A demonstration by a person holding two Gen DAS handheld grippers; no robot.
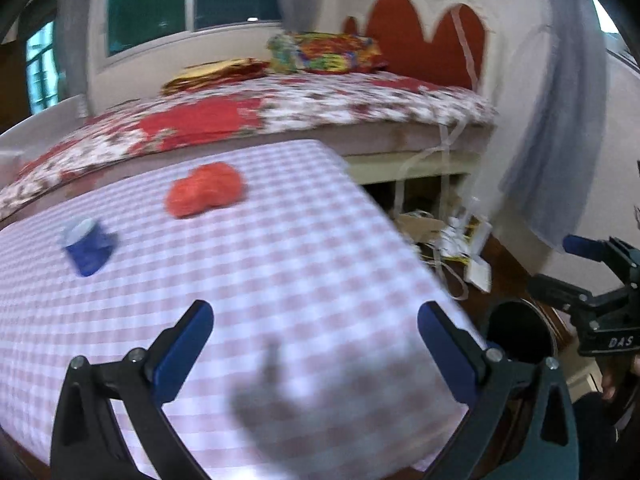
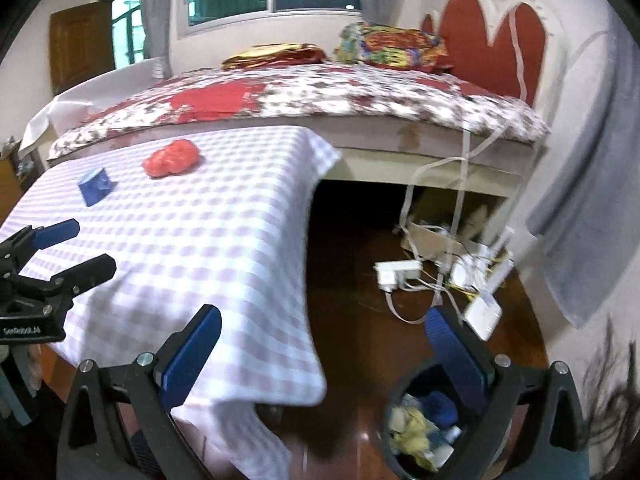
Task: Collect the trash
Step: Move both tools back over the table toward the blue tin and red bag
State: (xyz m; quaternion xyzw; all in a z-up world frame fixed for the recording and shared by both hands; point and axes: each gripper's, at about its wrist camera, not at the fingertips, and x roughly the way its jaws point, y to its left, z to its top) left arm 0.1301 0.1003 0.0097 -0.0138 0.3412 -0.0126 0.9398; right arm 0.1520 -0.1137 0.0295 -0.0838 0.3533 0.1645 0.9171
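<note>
Claws both gape empty: left claw [image 1: 316,340] should reach the red wad [image 1: 205,194] (bin [image 2: 424,428] waits).

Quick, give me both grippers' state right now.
Left gripper: open, holding nothing, over the table.
Right gripper: open, holding nothing, above the trash bin.

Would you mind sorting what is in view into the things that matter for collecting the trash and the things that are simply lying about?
Belongs to the job:
- crumpled orange bag on the checked tablecloth
- small blue packet beside it
- trash bin on the floor, already holding scraps
- left gripper and right gripper, both open and empty

Just lying about:
- bed with colourful pillow
- white adapters and cables on the floor
- grey curtain
</note>
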